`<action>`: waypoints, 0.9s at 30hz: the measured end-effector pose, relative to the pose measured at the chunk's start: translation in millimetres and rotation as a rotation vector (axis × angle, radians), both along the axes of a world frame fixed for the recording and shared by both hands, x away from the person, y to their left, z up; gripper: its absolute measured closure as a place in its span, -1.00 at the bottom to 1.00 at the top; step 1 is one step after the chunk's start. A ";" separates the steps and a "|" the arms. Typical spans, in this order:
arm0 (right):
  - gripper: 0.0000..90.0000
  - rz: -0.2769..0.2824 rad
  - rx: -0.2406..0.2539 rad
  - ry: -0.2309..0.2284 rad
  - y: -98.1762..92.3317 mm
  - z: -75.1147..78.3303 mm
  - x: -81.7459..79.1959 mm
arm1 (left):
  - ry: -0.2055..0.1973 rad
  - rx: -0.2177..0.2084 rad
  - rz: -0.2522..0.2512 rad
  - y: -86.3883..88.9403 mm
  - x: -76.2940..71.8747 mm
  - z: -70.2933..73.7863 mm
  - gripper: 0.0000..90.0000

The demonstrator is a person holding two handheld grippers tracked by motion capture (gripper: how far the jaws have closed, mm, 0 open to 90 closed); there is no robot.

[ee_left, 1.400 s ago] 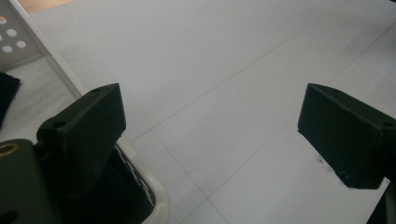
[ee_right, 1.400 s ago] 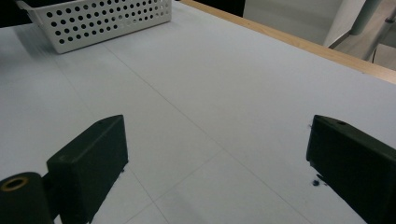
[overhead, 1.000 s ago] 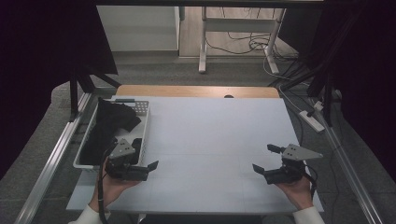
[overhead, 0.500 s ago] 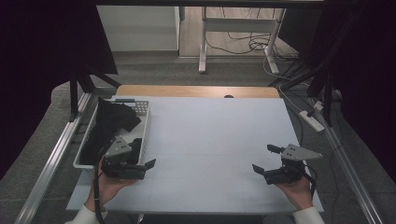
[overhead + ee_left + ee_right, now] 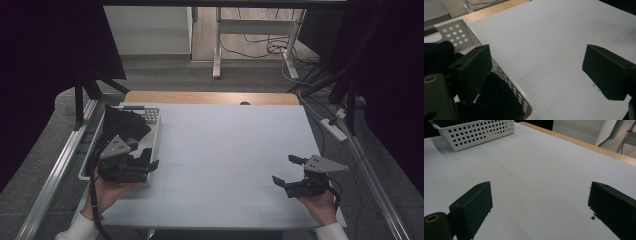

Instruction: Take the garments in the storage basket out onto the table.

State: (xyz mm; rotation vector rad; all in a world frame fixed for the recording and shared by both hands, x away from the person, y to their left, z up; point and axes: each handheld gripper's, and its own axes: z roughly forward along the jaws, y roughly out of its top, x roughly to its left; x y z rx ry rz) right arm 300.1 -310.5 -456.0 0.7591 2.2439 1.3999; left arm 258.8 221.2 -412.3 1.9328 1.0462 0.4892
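A white perforated basket [image 5: 156, 126] stands at the table's left edge with dark cloth [image 5: 123, 126] piled in it. My left gripper [image 5: 149, 159] hangs open over the basket's near right corner. In the left gripper view [image 5: 536, 72] one jaw is above the dark cloth [image 5: 496, 100] and the other above the white tabletop, with the basket wall [image 5: 506, 77] between them. My right gripper [image 5: 285, 170] is open near the front right of the table, nothing between its jaws. The right gripper view [image 5: 541, 207] looks across the bare tabletop to the basket [image 5: 479, 132].
The white tabletop [image 5: 230, 145] has a wooden strip [image 5: 210, 97] along its far edge. A metal rail [image 5: 55, 170] runs along the left side. On the floor at the right lie a power strip [image 5: 334, 129] and cables; desk legs stand beyond.
My left gripper has moved left and slightly forward, from the tabletop beside the basket to over its near corner. The right gripper has not moved.
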 end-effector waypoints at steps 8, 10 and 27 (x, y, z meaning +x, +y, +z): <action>-0.88 -0.006 -0.007 0.011 1.4 -3.6 1.1 | -0.002 -0.001 0.026 10.7 13.3 5.9 -0.80; -0.88 -0.005 -0.007 0.012 1.7 -3.8 1.0 | -0.001 -0.002 0.027 11.5 14.9 6.3 -0.80; -0.88 -0.008 -0.016 0.027 1.7 -8.5 2.7 | 0.011 0.009 0.069 26.4 31.5 12.1 -0.79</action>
